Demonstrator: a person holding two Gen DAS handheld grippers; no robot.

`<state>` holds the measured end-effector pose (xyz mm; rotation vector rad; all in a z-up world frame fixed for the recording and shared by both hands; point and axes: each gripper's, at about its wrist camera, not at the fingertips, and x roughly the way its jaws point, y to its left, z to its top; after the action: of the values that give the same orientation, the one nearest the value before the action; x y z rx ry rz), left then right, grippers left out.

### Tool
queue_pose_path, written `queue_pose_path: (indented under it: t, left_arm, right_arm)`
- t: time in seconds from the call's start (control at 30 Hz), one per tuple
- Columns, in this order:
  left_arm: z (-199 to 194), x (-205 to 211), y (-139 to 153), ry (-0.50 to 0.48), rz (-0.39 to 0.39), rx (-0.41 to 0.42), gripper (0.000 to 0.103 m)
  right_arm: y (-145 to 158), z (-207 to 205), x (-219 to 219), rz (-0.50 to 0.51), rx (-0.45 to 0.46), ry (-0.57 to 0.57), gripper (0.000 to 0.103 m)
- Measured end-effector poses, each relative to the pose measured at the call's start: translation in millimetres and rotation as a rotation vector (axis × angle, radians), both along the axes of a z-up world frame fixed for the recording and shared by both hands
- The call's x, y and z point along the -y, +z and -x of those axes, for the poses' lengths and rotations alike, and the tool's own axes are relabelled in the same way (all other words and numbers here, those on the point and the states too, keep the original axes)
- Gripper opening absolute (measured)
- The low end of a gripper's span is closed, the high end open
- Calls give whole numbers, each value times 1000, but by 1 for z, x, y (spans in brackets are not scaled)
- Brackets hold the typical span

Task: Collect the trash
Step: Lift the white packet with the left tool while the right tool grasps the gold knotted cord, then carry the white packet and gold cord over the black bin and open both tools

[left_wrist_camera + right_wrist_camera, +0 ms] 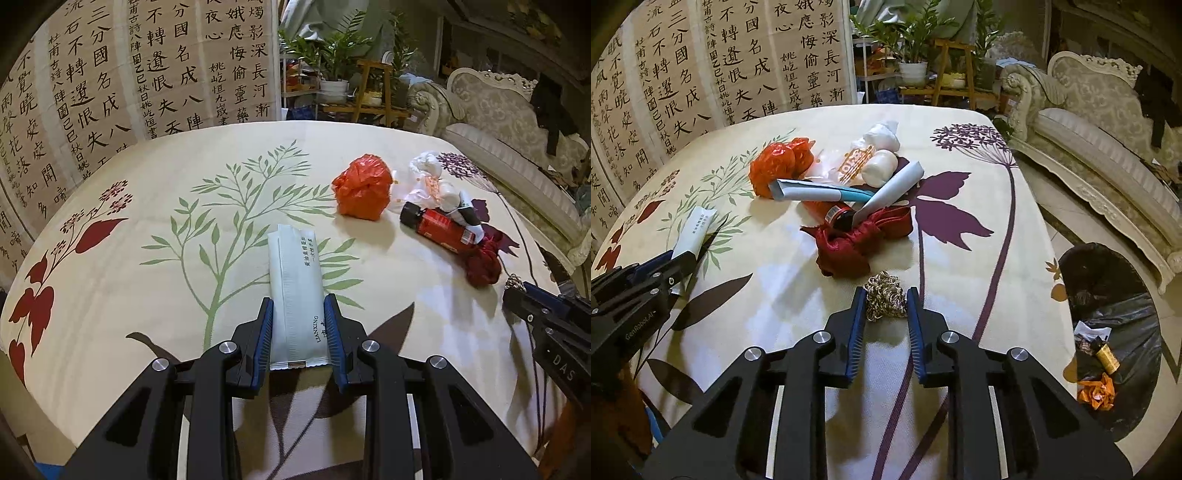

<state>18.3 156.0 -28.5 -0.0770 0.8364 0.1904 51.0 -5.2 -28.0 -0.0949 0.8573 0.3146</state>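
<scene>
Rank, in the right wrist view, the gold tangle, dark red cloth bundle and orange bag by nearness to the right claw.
1. Gold tangle: between the right claw fingers, at their tips.
2. Dark red cloth bundle: just beyond, mid-table.
3. Orange bag: farthest, up-left behind the blue-and-white paper roll.

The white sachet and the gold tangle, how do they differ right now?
The white sachet is flat, smooth and printed; the gold tangle is a loose wiry clump. The sachet sits between the left gripper pads, the tangle between the right gripper pads. The sachet is longer, reaching well past the fingertips. Both rest on the tablecloth.
</scene>
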Motion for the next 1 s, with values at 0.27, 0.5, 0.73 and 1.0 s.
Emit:
queue_pose_path:
  t: [0.27, 0.5, 0.73, 1.0]
  left_arm:
    - [5, 19, 15, -40, 3, 39, 29]
    - [6, 53, 29, -114, 17, 81, 29]
    - [-2, 103, 37, -225, 28, 109, 29]
    - [-13, 163, 41, -340, 36, 127, 29]
  right_arm:
    - [13, 5, 29, -25, 40, -66, 22]
    - [22, 5, 76, -32, 72, -173, 22]
    - [28, 9, 129, -27, 103, -297, 22]
    - [29, 12, 183, -20, 126, -413, 22]
